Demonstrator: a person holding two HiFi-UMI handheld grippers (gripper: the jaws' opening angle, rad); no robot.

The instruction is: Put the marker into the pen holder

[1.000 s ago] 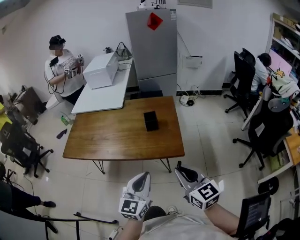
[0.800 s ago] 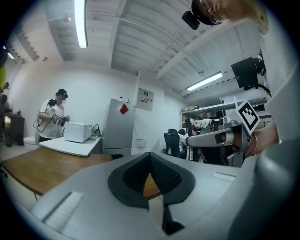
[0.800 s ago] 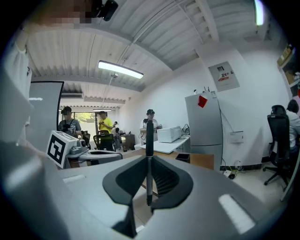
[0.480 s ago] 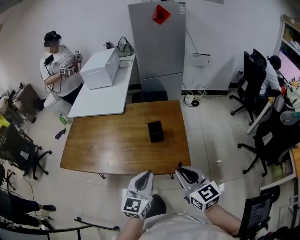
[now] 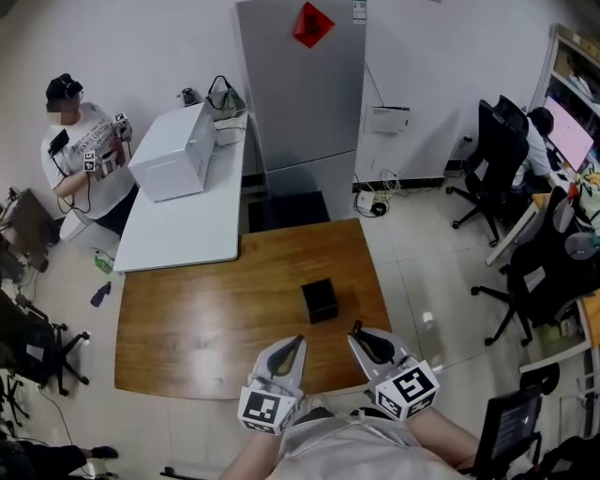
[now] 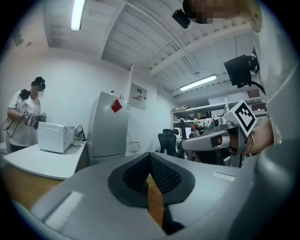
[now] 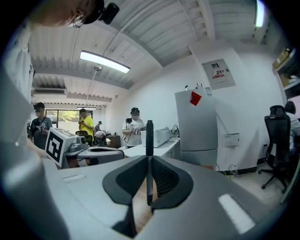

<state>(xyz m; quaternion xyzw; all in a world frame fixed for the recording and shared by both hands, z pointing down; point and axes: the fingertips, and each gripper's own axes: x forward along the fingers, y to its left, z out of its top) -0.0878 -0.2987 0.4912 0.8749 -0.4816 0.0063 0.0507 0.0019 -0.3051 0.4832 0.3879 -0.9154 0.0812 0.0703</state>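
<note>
Right gripper [image 5: 360, 334] clamped on marker [image 7: 149, 140], which stands upright between its jaws. Left gripper [image 5: 293, 345] jaws together, empty. Pen holder [image 5: 320, 301] on table [image 5: 187, 328], on the far side of both.

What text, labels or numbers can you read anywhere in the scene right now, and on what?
No text can be read.
Red diamond sign on the grey cabinet: no lettering visible.
White label at the cabinet's top edge: too small to read.
Framed wall notice: print too blurred to read.
Patterned cube: black-and-white square code, no letters.
</note>
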